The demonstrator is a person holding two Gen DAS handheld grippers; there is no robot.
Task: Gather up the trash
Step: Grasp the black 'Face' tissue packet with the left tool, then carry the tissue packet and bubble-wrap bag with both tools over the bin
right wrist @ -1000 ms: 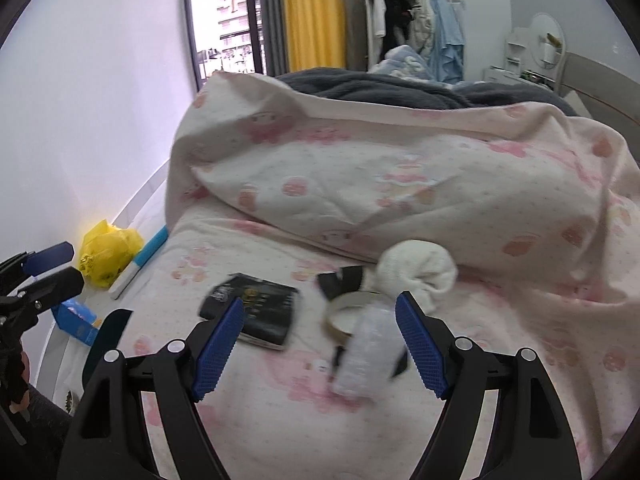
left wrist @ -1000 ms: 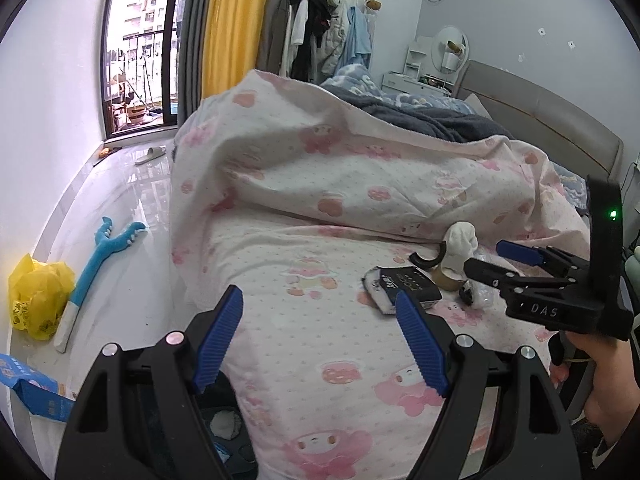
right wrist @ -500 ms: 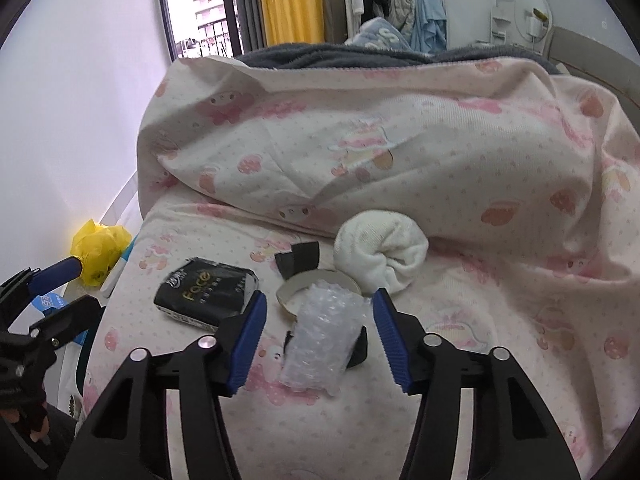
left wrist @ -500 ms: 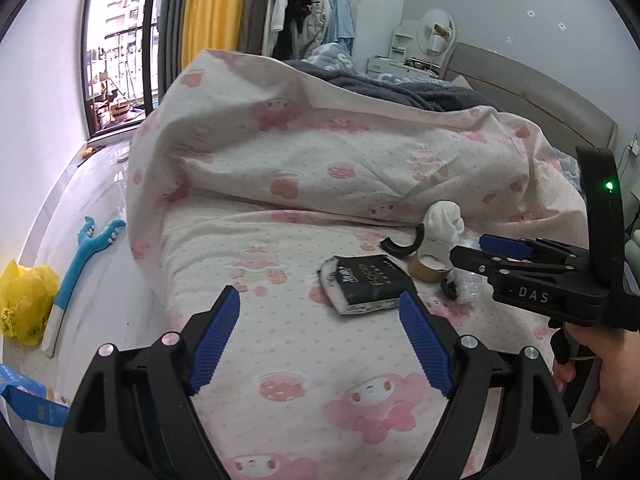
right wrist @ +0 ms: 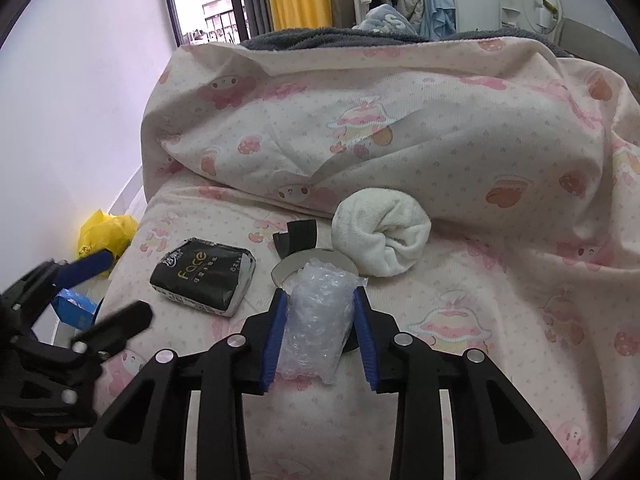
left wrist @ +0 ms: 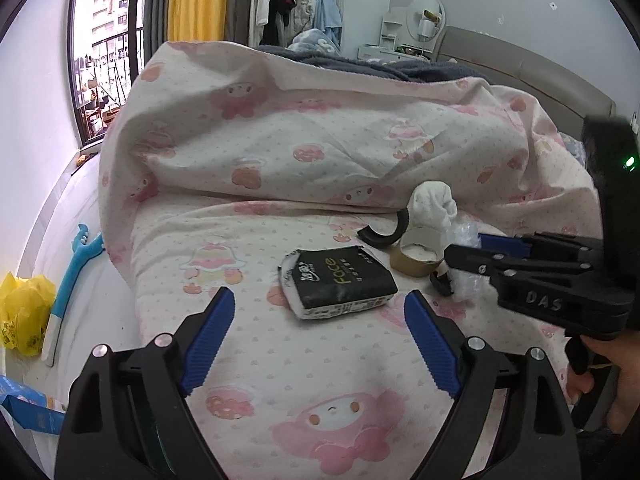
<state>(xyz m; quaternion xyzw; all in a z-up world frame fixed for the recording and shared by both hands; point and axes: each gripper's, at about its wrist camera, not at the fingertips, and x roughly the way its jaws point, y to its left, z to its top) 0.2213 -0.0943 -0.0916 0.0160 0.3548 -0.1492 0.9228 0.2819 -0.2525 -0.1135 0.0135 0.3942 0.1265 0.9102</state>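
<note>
A: Where is the trash right now?

B: On the bed [right wrist: 460, 360], on the pink cartoon-print sheet in front of the bunched duvet [right wrist: 400, 120]. The clear bubble wrap wad [right wrist: 316, 316] sits between the blue pads of the right gripper [right wrist: 320, 314], whose jaws have just been closing and now press it from both sides.

A: And the left gripper?

B: The left gripper [left wrist: 316, 336] has its jaws wide, having just been opening further, with nothing between them. It hangs over the sheet, near the black tissue pack [left wrist: 340, 284] marked "Face", not touching it.

A: What else lies around the bubble wrap?

B: Just behind it is a tape roll [right wrist: 308, 264], with a curved black piece [right wrist: 294, 236] beyond that. A rolled white sock [right wrist: 380, 236] rests against the duvet's fold, touching the tape roll's far edge. The tissue pack is to the left of these, apart from them.

A: Anything off the bed?

B: In the left wrist view, a yellow plastic bag [left wrist: 24, 312] and a blue long-handled tool [left wrist: 72, 272] lie on the floor by the wall, and a blue carton [left wrist: 28, 408] shows at the lower left. A hand [left wrist: 616, 384] holds the right gripper's handle at the right edge.
</note>
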